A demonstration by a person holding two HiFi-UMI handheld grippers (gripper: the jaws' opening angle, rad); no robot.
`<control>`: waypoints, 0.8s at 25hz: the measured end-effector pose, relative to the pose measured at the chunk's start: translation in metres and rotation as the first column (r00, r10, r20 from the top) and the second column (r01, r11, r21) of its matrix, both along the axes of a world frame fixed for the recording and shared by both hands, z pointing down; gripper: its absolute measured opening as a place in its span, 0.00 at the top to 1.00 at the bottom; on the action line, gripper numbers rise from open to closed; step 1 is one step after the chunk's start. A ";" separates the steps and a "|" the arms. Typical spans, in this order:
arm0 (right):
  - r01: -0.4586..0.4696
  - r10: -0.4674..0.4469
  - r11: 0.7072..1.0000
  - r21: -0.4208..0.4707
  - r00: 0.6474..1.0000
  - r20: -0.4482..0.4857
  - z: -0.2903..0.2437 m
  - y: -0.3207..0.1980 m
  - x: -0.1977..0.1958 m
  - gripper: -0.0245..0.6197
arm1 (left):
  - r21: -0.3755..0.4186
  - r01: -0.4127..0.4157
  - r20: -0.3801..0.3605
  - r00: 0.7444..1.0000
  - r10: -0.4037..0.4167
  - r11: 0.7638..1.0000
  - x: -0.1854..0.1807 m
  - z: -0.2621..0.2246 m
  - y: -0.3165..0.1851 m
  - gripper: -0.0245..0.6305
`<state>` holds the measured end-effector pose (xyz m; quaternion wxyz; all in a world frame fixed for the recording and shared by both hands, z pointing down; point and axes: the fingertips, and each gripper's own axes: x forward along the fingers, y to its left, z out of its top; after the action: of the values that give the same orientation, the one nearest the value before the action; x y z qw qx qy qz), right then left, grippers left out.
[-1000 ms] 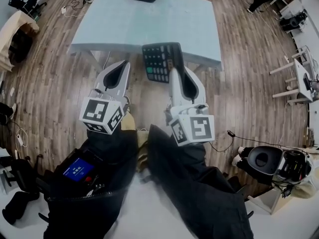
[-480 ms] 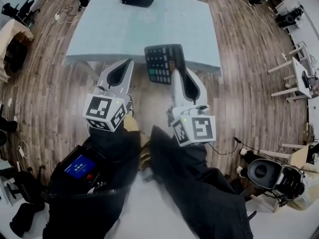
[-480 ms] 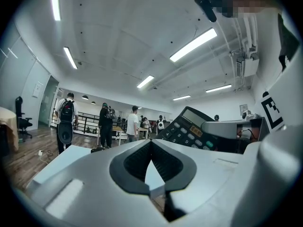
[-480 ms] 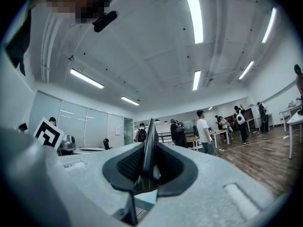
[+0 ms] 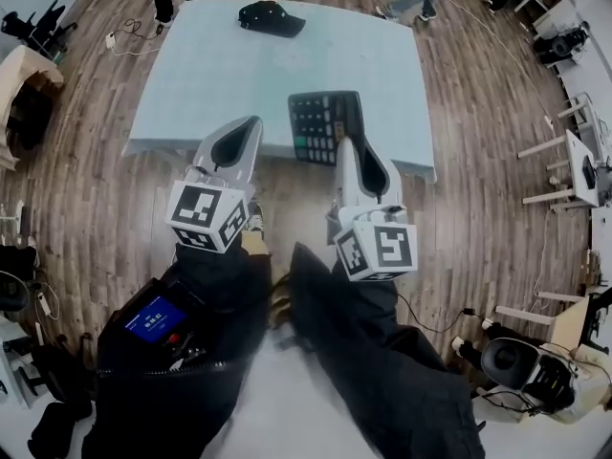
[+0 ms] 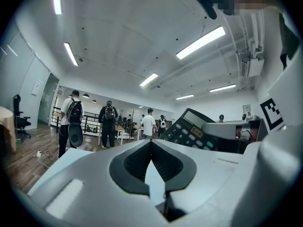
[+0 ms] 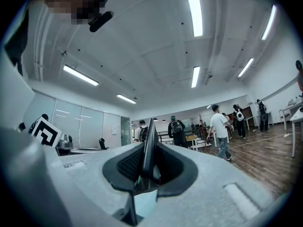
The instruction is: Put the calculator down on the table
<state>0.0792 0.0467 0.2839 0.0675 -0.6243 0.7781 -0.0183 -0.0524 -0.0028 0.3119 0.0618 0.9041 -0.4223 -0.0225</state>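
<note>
While the right hand-held gripper (image 5: 349,143) pinches the near short end of the flat black calculator with rows of keys (image 5: 325,122), the calculator sticks straight out ahead of it, with its long side pointing away from the person. From above it looks to hang in the air over the near edge of the pale blue table (image 5: 220,75), not yet resting on it. The left hand-held gripper (image 5: 251,124) is just beside it, with its jaws pressed together and nothing in them (it has no job here, I think). So the right hand does the work: it probably needs to go lower, then let go. A black cap (image 5: 273,15) lies at the table's far side, well apart.
</note>
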 end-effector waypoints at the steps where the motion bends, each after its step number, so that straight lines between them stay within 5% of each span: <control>1: -0.001 0.001 1.000 -0.003 1.000 -0.001 -0.001 -0.012 -0.001 0.87 | -0.002 -0.002 0.001 1.000 0.002 1.000 -0.001 0.000 -0.012 0.97; 20: -0.034 0.033 0.997 -0.072 0.999 -0.011 0.012 -0.201 -0.027 0.87 | -0.083 -0.036 -0.008 0.999 0.036 0.996 -0.027 0.021 -0.204 0.97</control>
<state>0.0521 -0.1545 0.2959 0.0414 -0.6394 0.7666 -0.0422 -0.0793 -0.2067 0.3332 0.1011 0.9082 -0.4062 -0.0066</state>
